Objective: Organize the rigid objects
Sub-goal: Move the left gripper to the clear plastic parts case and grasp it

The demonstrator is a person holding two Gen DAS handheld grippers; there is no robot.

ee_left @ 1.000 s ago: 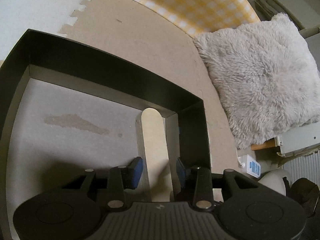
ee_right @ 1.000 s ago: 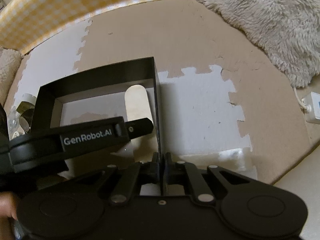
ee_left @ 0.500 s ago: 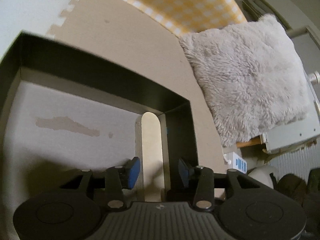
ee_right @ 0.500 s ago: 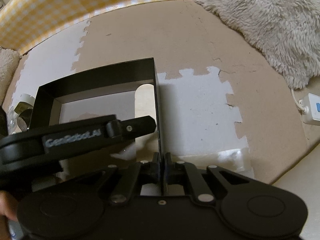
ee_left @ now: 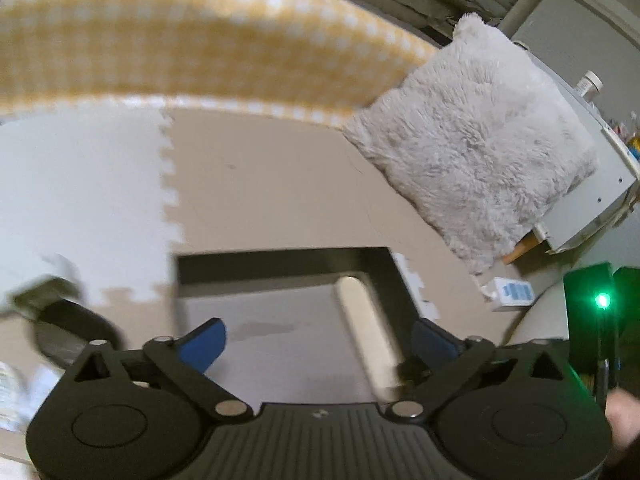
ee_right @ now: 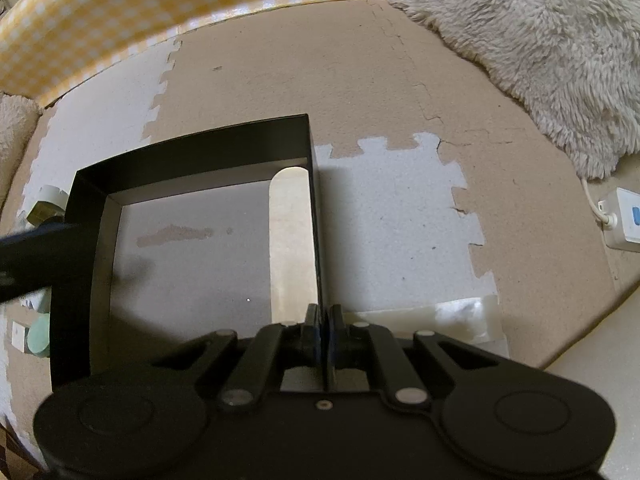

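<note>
On a floor of interlocking beige and white foam mats [ee_right: 280,80], the right gripper [ee_right: 323,320] is clamped on the right wall of a shallow black open-topped tray [ee_right: 192,148], its two fingers pressed together with the thin wall between them. Just inside that wall lies a flat, pale wooden stick with rounded ends [ee_right: 290,240], resting lengthwise on the tray's grey floor and close against the wall. The left gripper [ee_left: 316,340] hangs above the tray's near side with its blue-padded fingers [ee_left: 204,340] spread wide and nothing between them; the stick [ee_left: 368,332] shows just inside its right finger, blurred. The stick looks light, stiff and smooth, so it would likely be easiest to pinch across its narrow width near mid-length, though lying flat beside the wall it leaves little room for a finger on that side. The tray seems rigid and light enough to steady by one wall. Beyond sit a shaggy grey cushion [ee_left: 480,140], a yellow-and-white checked cloth [ee_right: 160,20] and a white power strip [ee_right: 624,220].
</note>
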